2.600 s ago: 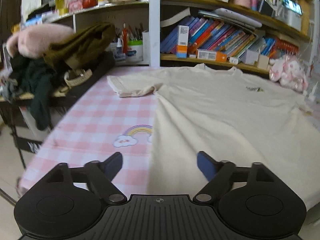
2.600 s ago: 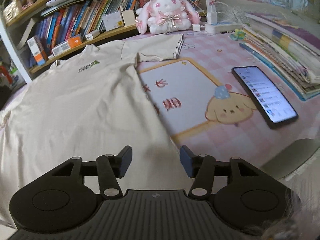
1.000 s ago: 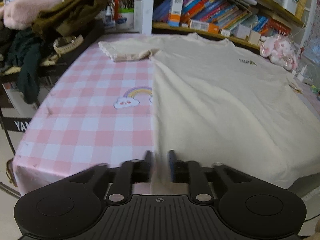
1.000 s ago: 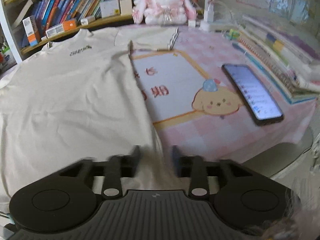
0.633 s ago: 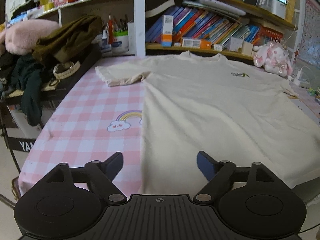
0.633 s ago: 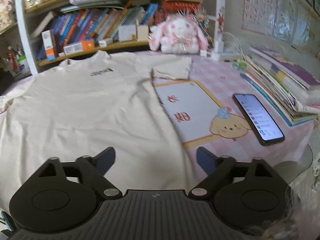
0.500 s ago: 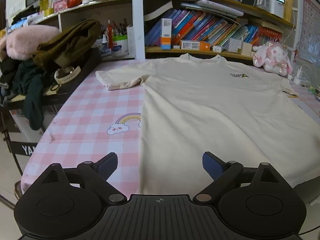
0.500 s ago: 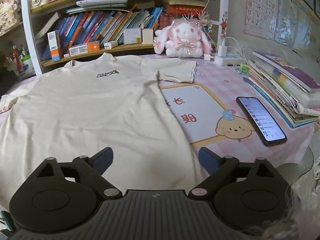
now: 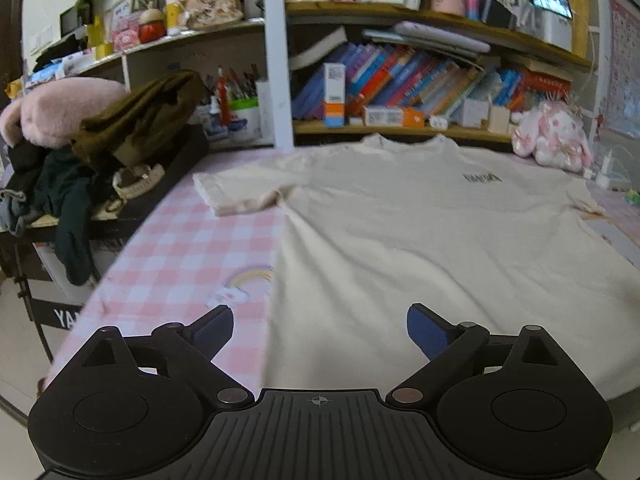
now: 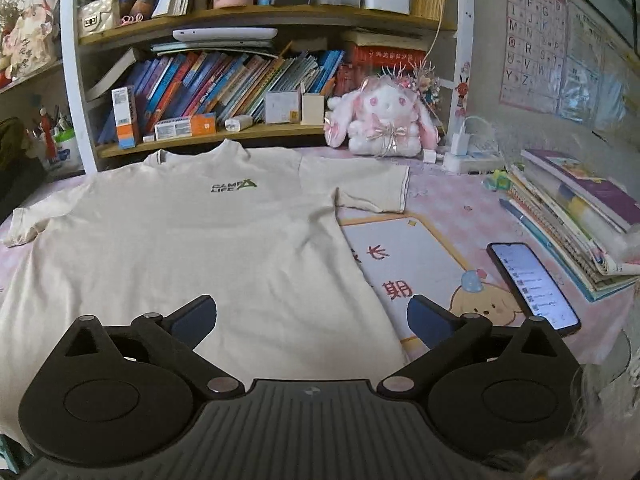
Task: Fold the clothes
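Observation:
A cream T-shirt point(image 9: 420, 232) with a small green chest logo lies spread flat, front up, on the table, collar toward the bookshelf. In the left wrist view my left gripper point(image 9: 319, 314) hovers open above the shirt's near left hem, with nothing between its fingers. In the right wrist view the same T-shirt point(image 10: 200, 248) fills the left half. My right gripper point(image 10: 312, 304) hangs above its near right hem, jaws still opening and holding nothing. Both sleeves lie out to the sides.
A pink checked cloth point(image 9: 192, 248) covers the table. A pile of clothes point(image 9: 100, 148) sits on a stand at the left. To the right lie a cartoon desk mat point(image 10: 416, 264), a phone point(image 10: 532, 284) and stacked books point(image 10: 580, 216). A plush bunny point(image 10: 384, 120) sits by the bookshelf.
A second ago both grippers were nearly shut low at the shirt's near hem. Both have since opened wide, let go of the fabric, and drawn back and up.

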`<state>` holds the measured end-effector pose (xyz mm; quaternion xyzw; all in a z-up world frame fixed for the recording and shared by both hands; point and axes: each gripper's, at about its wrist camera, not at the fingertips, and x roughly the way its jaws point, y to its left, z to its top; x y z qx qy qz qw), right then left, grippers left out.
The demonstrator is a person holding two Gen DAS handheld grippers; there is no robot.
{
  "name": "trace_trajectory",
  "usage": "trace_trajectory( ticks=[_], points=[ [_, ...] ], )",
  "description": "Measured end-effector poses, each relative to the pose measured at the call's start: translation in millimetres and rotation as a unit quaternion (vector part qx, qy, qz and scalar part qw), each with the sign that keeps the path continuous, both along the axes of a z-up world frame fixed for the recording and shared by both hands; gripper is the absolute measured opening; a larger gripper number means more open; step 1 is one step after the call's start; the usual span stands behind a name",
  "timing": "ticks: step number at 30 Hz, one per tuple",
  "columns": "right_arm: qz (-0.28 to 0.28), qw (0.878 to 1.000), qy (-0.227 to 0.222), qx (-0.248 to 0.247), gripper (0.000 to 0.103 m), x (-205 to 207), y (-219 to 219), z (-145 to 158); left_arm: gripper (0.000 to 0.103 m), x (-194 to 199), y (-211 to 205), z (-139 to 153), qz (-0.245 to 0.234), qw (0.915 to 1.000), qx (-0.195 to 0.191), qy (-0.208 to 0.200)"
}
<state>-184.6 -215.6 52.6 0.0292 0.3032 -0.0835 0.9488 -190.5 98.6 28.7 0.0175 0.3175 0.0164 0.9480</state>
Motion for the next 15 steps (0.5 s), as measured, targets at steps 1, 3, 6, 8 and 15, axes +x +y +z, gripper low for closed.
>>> trace_trajectory(
  ticks=[1,3,6,8,15],
  points=[
    [0.000,1.000,0.003,0.002,0.103,0.4,0.1,-2.6,0.096,0.1,-6.0,-1.8,0.000,1.0000,0.002,0.005],
    [0.001,1.000,0.009,0.007,0.103,0.5,0.4,-8.4,0.096,1.6,-18.4,-4.4,0.003,0.9999,0.006,0.012],
    [0.018,1.000,0.018,0.009,0.103,-2.1,2.3,-18.0,0.096,7.1,-35.6,-0.7,0.011,0.9998,0.012,0.013],
    [0.049,0.999,0.023,0.001,0.103,0.2,2.3,-18.0,0.096,9.5,-48.4,4.2,0.010,0.9998,0.015,0.003],
    [0.103,0.995,0.010,-0.010,0.103,10.7,-20.6,-14.2,0.096,12.9,-90.8,-1.4,0.005,0.9994,0.029,0.020]
  ],
)
